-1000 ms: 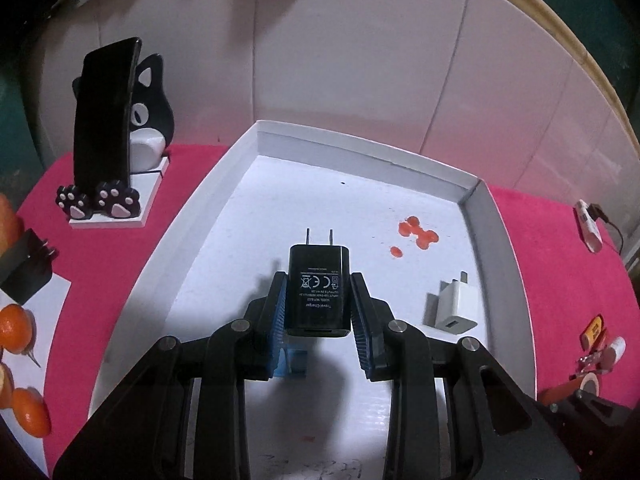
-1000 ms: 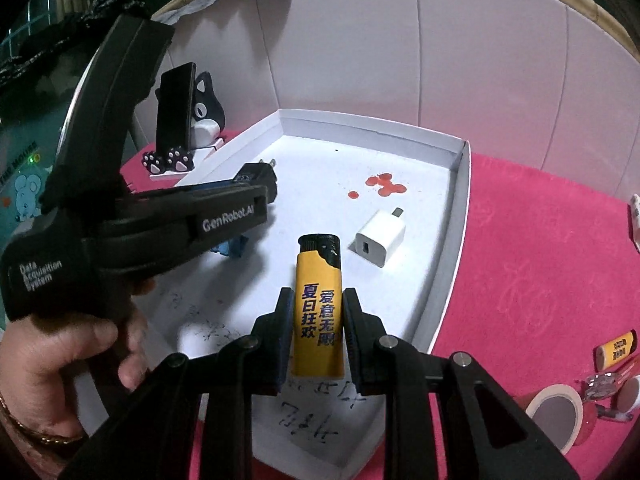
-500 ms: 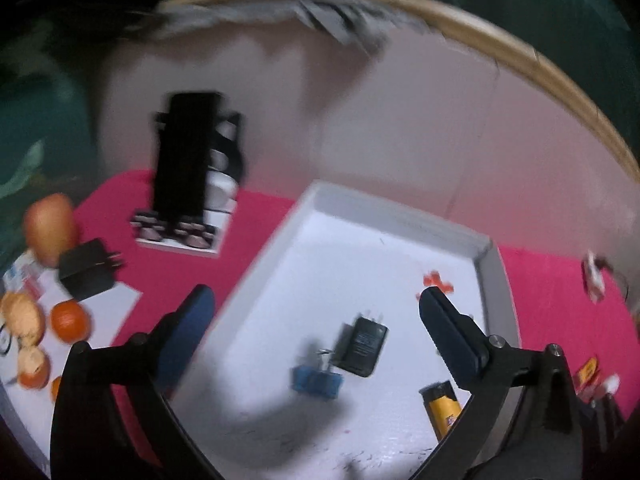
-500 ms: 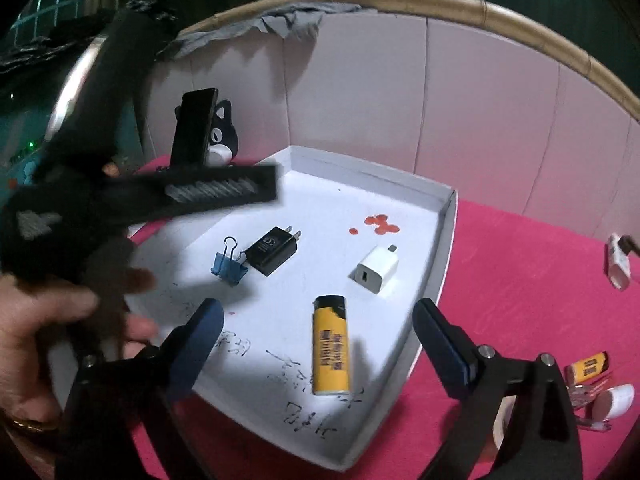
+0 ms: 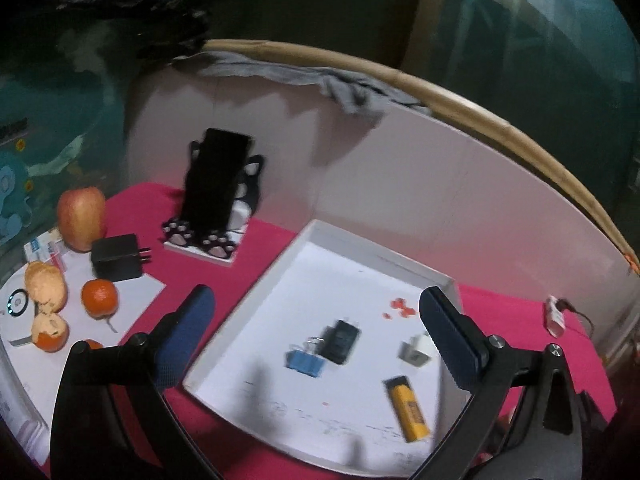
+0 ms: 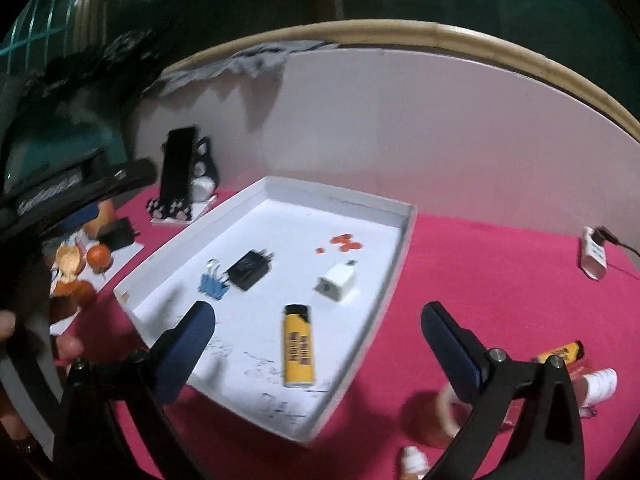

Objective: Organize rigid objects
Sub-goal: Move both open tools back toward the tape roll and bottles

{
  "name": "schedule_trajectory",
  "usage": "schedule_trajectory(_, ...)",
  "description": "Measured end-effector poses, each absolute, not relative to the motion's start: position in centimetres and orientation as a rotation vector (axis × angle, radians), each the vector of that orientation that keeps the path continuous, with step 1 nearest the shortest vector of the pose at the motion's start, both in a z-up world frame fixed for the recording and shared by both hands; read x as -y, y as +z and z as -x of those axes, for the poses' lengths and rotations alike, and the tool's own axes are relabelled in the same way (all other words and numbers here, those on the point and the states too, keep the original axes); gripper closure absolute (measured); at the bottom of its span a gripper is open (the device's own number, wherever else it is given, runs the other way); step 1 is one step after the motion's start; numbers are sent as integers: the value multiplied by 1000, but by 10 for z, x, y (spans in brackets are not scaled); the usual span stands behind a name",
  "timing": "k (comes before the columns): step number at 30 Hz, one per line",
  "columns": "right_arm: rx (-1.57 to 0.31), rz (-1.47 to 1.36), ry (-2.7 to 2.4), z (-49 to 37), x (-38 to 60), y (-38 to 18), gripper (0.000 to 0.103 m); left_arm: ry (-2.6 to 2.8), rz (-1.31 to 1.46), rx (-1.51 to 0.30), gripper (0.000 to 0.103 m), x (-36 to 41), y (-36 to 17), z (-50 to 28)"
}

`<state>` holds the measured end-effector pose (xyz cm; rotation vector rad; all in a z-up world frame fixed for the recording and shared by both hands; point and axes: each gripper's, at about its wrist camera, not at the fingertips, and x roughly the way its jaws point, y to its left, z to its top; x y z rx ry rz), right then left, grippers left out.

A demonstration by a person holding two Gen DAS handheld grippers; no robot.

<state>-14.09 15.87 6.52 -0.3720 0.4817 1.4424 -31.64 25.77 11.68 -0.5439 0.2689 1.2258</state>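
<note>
Your left gripper (image 5: 316, 328) and right gripper (image 6: 316, 330) gape empty — four items sit mid-tray (image 6: 404, 240); second black charger (image 5: 116, 258) and second lighter (image 6: 562, 352) remain outside

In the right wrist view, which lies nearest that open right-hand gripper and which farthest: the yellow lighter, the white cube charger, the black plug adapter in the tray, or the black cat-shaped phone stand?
1. Yellow lighter: between the fingers of the right gripper, at the near end of the white tray.
2. White cube charger: mid-tray, right of centre.
3. Black plug adapter: mid-tray, left.
4. Black cat-shaped phone stand: outside the tray, far left by the wall.
</note>
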Motion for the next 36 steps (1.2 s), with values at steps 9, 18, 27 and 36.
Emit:
schedule_trajectory(9, -529, 182, 1232, 38, -109, 77, 0, 975, 454, -391, 0, -225, 106, 242)
schedule_trajectory(18, -601, 124, 1035, -53, -56, 54, 0, 712, 349, -590, 0, -185, 85, 157)
schedule_trajectory(27, -654, 264, 1006, -78, -49, 29, 0, 611, 298, -731, 0, -162, 53, 101)
schedule_trajectory(36, -684, 384, 1068, -69, -74, 7, 0, 597, 263, -786, 1, -160, 40, 80)
